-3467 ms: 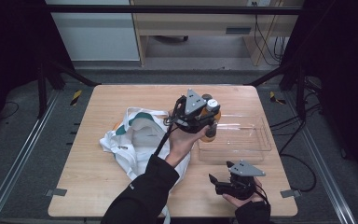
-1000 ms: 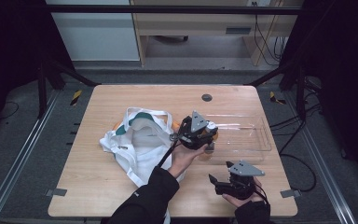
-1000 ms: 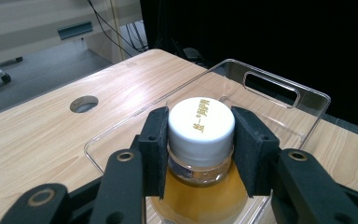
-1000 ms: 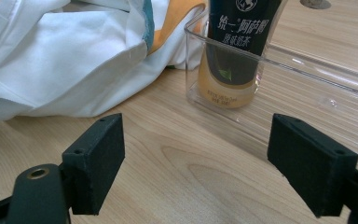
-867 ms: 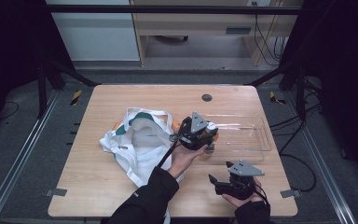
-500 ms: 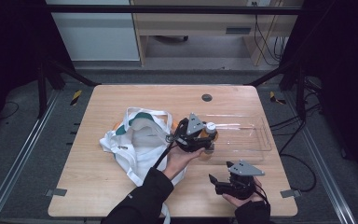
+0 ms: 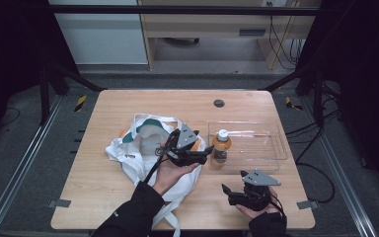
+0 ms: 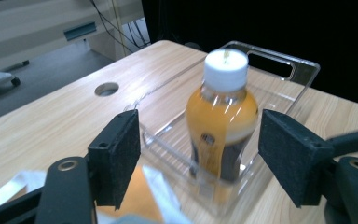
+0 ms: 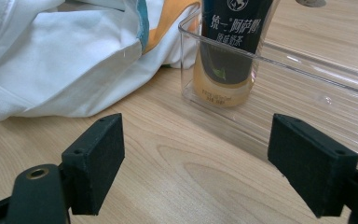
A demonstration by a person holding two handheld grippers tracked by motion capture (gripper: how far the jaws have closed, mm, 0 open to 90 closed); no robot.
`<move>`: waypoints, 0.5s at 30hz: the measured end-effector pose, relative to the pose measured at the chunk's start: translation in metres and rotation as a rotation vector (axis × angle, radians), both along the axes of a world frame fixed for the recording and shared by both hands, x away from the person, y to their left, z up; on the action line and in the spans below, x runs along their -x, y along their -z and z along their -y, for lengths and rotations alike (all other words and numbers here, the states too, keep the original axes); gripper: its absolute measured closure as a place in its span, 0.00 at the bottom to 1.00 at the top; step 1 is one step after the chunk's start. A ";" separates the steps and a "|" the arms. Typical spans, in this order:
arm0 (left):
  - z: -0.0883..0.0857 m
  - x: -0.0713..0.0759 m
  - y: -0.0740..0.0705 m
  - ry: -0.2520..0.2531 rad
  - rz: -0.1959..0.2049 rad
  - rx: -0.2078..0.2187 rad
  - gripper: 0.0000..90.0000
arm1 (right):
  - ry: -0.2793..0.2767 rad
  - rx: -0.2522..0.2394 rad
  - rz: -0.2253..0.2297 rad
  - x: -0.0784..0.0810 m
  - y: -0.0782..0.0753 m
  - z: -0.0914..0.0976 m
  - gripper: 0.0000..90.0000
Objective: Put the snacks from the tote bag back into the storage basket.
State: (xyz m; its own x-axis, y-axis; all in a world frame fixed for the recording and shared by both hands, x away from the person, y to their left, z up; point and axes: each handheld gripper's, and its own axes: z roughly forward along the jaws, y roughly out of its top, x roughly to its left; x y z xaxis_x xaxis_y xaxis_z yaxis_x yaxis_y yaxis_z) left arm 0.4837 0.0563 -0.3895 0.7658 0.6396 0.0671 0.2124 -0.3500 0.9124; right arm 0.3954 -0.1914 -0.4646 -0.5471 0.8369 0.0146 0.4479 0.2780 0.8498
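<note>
bottle [image 7: 221, 144] — upright in clear tray [image 7: 271, 148], frame centre | left gripper [image 7: 203, 154] fingers just opened wide, bottle released | right gripper [image 7: 232, 192] fingers wide — idle

Lit evenly from above on the counter [image 7: 128, 103], dark all around. Soft, short shadows. Glare streaks on the clear tray [image 8: 279, 70]. Blurred bottle [image 8: 221, 116] in the left gripper view; sharper through the right gripper view.

The left gripper [image 7: 205, 154] sits in the person's left hand [image 7: 170, 170], palm up, and points sideways to the right. Its jaws have just been opening and stand wide with nothing pressed between them. The right gripper [image 7: 227, 193] rests low in the right hand [image 7: 259, 210], jaws wide apart.
</note>
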 end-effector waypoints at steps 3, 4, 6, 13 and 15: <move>-0.013 0.003 0.004 -0.012 -0.010 -0.005 0.31 | 0.000 0.004 0.003 0.000 0.000 0.000 0.21; -0.017 0.004 0.005 -0.012 -0.014 -0.010 0.31 | 0.002 0.005 0.002 0.000 0.000 0.000 0.21; -0.025 0.006 0.007 -0.015 -0.013 -0.024 0.30 | 0.002 0.007 0.003 0.000 0.000 0.000 0.21; -0.055 0.012 0.015 -0.030 -0.031 -0.031 0.28 | 0.005 0.008 0.003 0.000 0.000 0.000 0.21; -0.063 0.015 0.019 -0.031 -0.033 -0.038 0.27 | 0.005 0.008 0.004 0.000 0.000 0.001 0.21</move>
State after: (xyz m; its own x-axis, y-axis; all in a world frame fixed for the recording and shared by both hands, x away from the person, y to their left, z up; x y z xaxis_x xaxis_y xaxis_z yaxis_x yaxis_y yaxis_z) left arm 0.4688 0.1191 -0.4083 0.7480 0.6603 0.0670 0.2530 -0.3770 0.8910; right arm 0.3958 -0.1921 -0.4648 -0.5430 0.8397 0.0055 0.4456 0.2826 0.8494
